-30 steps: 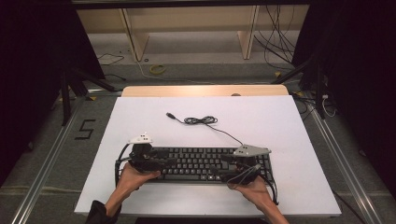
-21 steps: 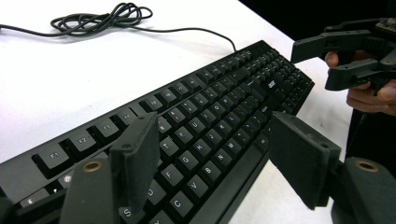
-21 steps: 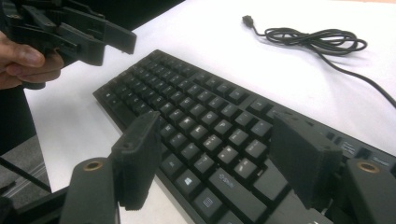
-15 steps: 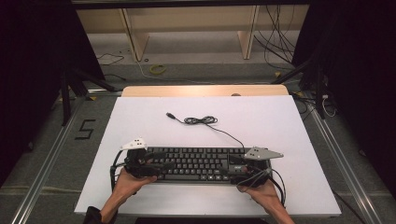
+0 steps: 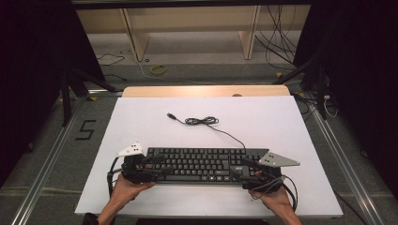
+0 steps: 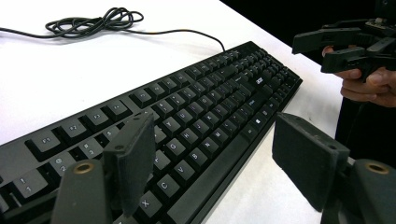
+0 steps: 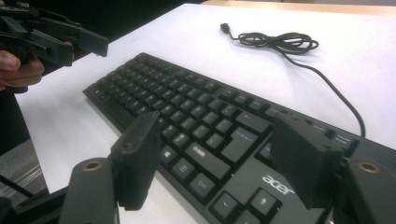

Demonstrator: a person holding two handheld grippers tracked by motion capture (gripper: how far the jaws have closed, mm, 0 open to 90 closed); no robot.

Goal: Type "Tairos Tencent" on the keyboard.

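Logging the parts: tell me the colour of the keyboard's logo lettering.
White on the black keyboard, clearest in the right gripper view.

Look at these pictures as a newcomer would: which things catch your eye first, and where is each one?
The black keyboard lies along the near edge of the white table. A hand-held gripper sits at each of its ends, the left hand-held gripper and the right hand-held gripper, both with jaws apart. Behind the keyboard its cable lies in a loose bundle on the table.
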